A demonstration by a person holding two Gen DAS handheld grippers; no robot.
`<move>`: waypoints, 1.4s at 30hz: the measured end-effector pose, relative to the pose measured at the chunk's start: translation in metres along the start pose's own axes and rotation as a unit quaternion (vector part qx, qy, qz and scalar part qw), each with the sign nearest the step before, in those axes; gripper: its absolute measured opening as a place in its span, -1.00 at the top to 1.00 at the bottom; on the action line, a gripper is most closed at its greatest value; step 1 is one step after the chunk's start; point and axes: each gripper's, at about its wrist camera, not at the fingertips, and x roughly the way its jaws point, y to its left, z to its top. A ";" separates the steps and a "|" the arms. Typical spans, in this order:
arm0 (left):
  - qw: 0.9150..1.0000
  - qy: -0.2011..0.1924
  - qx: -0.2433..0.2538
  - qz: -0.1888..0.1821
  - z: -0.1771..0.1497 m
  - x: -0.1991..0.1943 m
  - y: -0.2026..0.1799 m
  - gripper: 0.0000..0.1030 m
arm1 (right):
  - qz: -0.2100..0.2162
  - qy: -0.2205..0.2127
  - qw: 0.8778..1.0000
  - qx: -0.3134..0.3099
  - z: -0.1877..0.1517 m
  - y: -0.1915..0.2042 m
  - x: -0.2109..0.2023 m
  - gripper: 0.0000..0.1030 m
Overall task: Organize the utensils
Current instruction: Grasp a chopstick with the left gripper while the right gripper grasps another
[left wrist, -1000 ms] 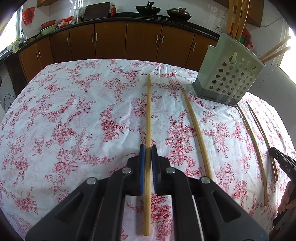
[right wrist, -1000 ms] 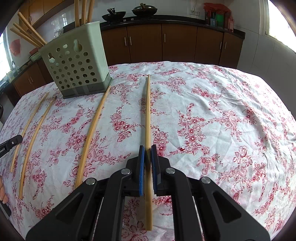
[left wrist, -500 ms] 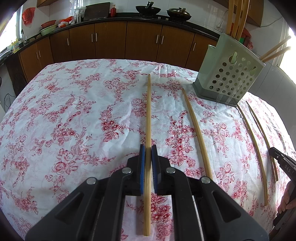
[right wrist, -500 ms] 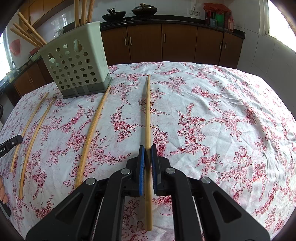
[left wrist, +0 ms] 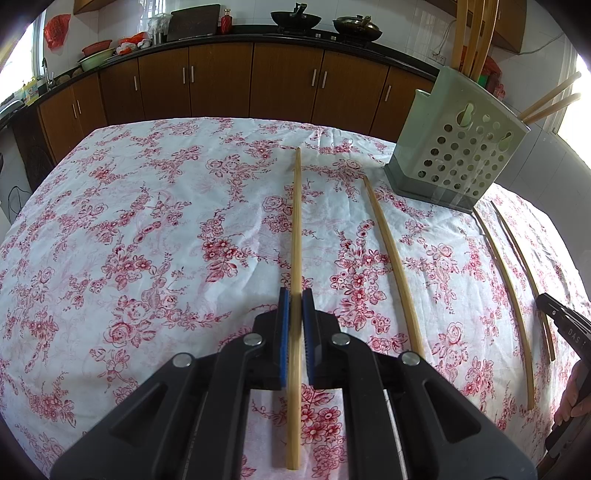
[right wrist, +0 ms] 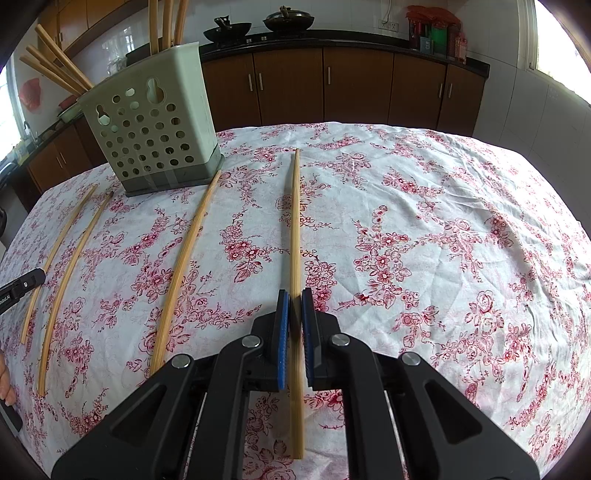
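On the floral cloth point(left wrist: 147, 229), centre of the left wrist view: a bamboo chopstick point(left wrist: 296, 221) runs straight away from the camera, clamped between the blue pads point(left wrist: 283, 332) of the left gripper point(left wrist: 295, 295), whose jaws are closed tight on it at about a third of its length from the near end. Whether this stick rests on the cloth or is raised off it cannot be told. To its right lies a second chopstick point(left wrist: 391, 258), well apart and roughly parallel; further right, a close pair point(left wrist: 511, 306) lies beyond the holder. The black tip of the right gripper point(left wrist: 557, 317) enters at the right edge, beside the outermost stick of the pair, with fingers of a hand point(left wrist: 574, 395) below it.

Centre of the right wrist view: the right gripper point(right wrist: 295, 295) is likewise clenched on its own chopstick point(right wrist: 295, 229), the rightmost on the table. Three loose sticks lie to its left, the nearest point(right wrist: 184, 266) ending just beside the holder's base; the left gripper's tip point(right wrist: 22, 286) shows at the left edge.

Far side of the table: a pale green perforated holder point(left wrist: 461, 155) stands upright on a grey base, with several long sticks point(left wrist: 472, 33) rising from it and others leaning out sideways point(left wrist: 550, 99).

Background: brown cabinets point(left wrist: 221, 81) under a dark counter bearing two woks point(left wrist: 295, 18)
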 end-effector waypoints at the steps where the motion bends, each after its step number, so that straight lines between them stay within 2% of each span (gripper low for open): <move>1: 1.000 0.000 0.000 0.000 0.000 0.000 0.000 0.81 | 0.000 0.000 1.000 0.000 0.000 0.000 0.000 0.83; 28: 1.000 0.000 -0.001 -0.002 0.000 0.000 0.000 0.80 | 0.004 -0.001 1.000 0.004 -0.001 0.001 -0.001 0.83; 35: 0.998 0.004 0.053 0.016 -0.015 -0.011 -0.015 0.73 | 0.008 0.000 1.000 0.004 -0.009 0.000 -0.008 0.83; 38: 0.998 0.005 0.062 0.016 -0.023 -0.017 -0.015 0.73 | 0.011 0.000 1.000 0.009 -0.012 -0.002 -0.010 0.83; 42: 0.998 0.005 0.066 0.018 -0.025 -0.019 -0.015 0.83 | 0.010 -0.001 1.000 0.004 -0.011 -0.003 -0.011 0.84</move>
